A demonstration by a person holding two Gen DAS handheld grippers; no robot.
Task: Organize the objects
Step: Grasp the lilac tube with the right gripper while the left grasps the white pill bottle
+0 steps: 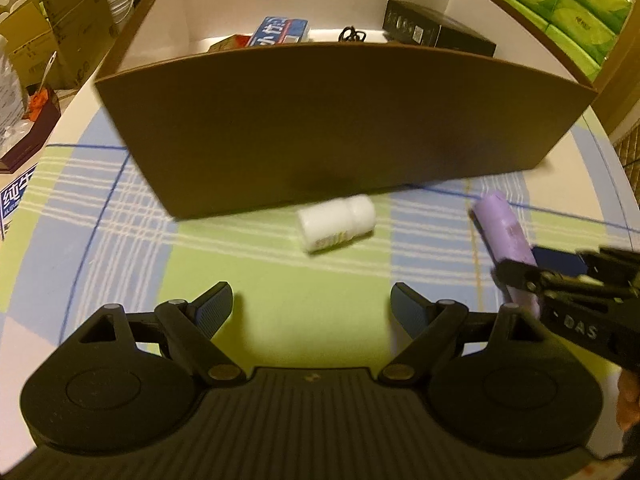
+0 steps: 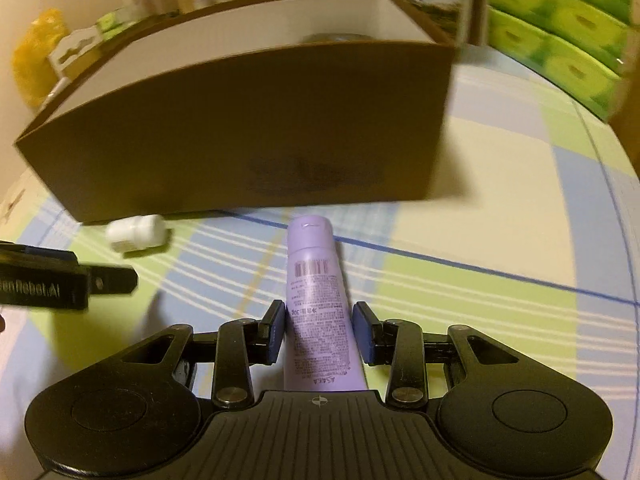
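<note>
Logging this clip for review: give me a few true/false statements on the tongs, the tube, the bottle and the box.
1. The right tongs straddle the purple tube. True.
2. The left tongs grip the white bottle. False: they are open and empty; the bottle lies ahead on the checked cloth.
3. The white bottle stands upright. False: it lies on its side.
4. The brown box already holds items. True: a black box and a blue packet show inside.
</note>
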